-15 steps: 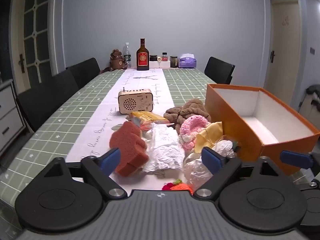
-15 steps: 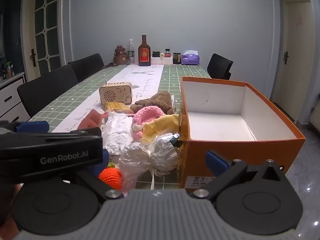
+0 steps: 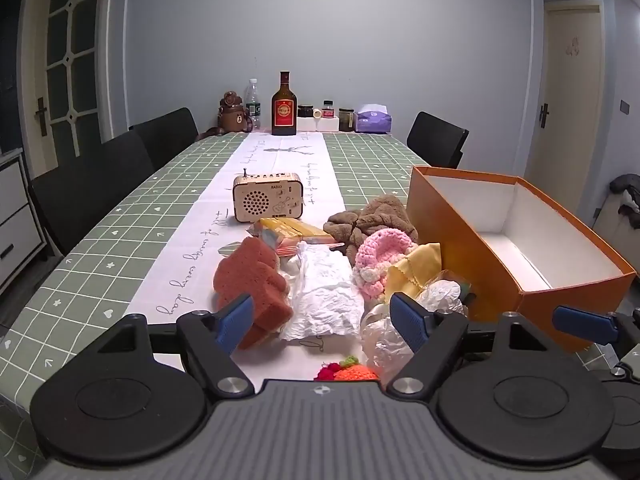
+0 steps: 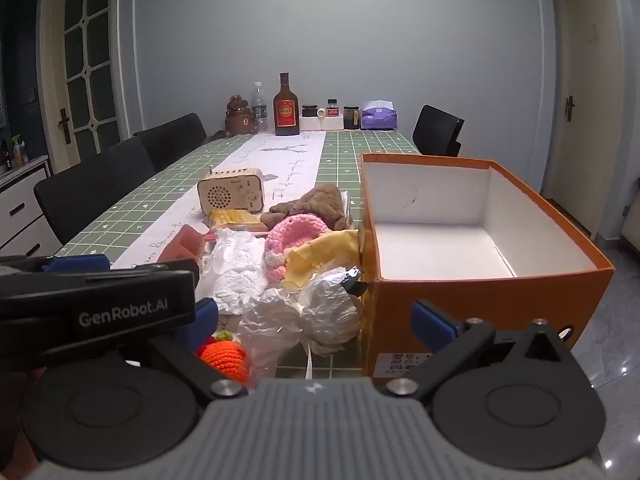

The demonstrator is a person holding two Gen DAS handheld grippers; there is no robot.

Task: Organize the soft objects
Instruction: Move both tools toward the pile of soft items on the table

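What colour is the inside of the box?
White inside the orange box; it shows best in the right wrist view.

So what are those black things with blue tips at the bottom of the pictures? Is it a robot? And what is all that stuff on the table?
It is not a whole robot. A person holds two grabbing tools, one in each hand, and each tool has a little camera looking out over its two blue-tipped fingers. One picture is from the left gripper, the other from the right gripper. Both are open and hold nothing.

On the green checked table lies a pile of soft things: a reddish sponge, crumpled white paper, a pink knitted piece, a yellow cloth, a brown fuzzy thing, a shiny plastic bag and a small orange knitted toy. Beside the pile stands an empty orange box. Behind it sits a small wooden radio.
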